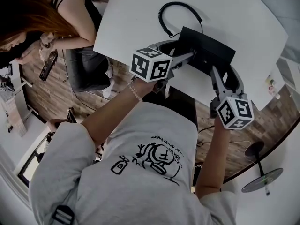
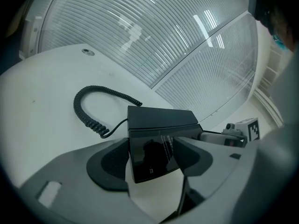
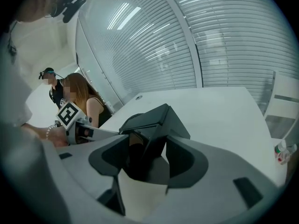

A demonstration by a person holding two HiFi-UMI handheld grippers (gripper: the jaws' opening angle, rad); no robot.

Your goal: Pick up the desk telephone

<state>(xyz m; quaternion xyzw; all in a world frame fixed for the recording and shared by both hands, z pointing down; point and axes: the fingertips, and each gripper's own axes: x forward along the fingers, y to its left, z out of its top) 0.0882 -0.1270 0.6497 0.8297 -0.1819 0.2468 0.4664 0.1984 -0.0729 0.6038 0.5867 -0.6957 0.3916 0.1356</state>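
Clamping desk telephone (image 1: pixel 206 50) at opposite sides: left tool (image 2: pixel 149 164), right tool (image 3: pixel 145 162), jaws tight on casing.

"Where's the desk telephone (image 1: pixel 206 50)?"

"On the white tabletop (image 1: pixel 136 18), close to the edge nearest the person. It's black, and its coiled cord (image 1: pixel 174 9) loops away behind it."

"And the grippers?"

"Both are on it. The left gripper (image 1: pixel 183 48) comes in from the telephone's left end, with its fingers (image 1: pixel 183 56) either side of that end. The right gripper (image 1: pixel 224 71) reaches up to the near right corner, and its fingers (image 1: pixel 216 78) straddle the corner."

"Anyone else about?"

"A seated person (image 1: pixel 70 18) with reddish hair, beside the tabletop's left edge, over the wooden floor (image 1: pixel 51 97). A round stand base (image 1: pixel 262 179) sits on the floor to the right."
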